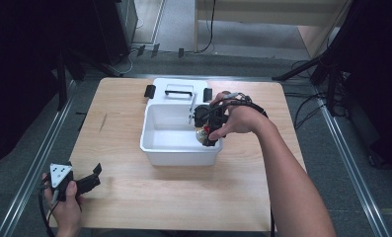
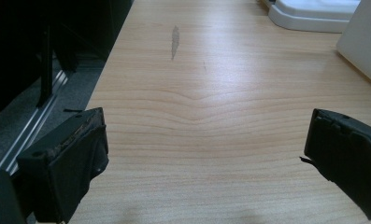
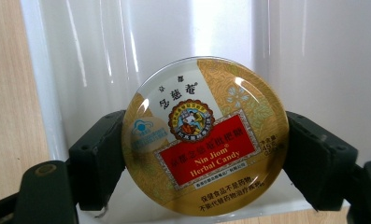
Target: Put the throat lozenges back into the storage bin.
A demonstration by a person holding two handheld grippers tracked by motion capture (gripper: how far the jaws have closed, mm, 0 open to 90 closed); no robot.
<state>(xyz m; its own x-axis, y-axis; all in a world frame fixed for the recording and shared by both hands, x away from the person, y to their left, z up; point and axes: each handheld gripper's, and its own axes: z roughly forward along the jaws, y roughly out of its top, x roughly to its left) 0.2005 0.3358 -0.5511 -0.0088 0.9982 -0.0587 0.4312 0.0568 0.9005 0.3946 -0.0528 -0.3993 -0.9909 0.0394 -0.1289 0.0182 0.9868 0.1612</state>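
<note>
Starting big: one wooden table [image 1: 134, 197], bare apart from what sits at its far middle. Next down, one white bin [image 1: 156, 143], open, with one white lid [image 1: 164, 83] lying flat just behind it, touching or nearly so, black handle and two black clips on top. Looks empty inside, as far as can be seen past the hand.

Then two grippers. Right gripper [image 1: 207, 132] hanging over the bin's right end, just inside the wall, jaws clamped on the rim of one round gold candy tin [image 3: 204, 135] from both sides. Held face toward the camera, label reading Nin Jiom Herbal Candy, white bin wall right behind it. Can't tell if it's touching the bin floor.

Left gripper [image 1: 82, 181] parked way off at the near left corner of the table, jaws spread wide with nothing between them, just bare wood. Well apart from everything.

What could go wrong, guessing here: shiny curved metal rim pinched at only two spots, so pretty easy to pivot or squirt out with a twist or a slack squeeze. Also sitting close to the bin wall, so bumping the tin or a jaw on the edge on the way in or out seems likely, maybe shoving the light bin along too.
</note>
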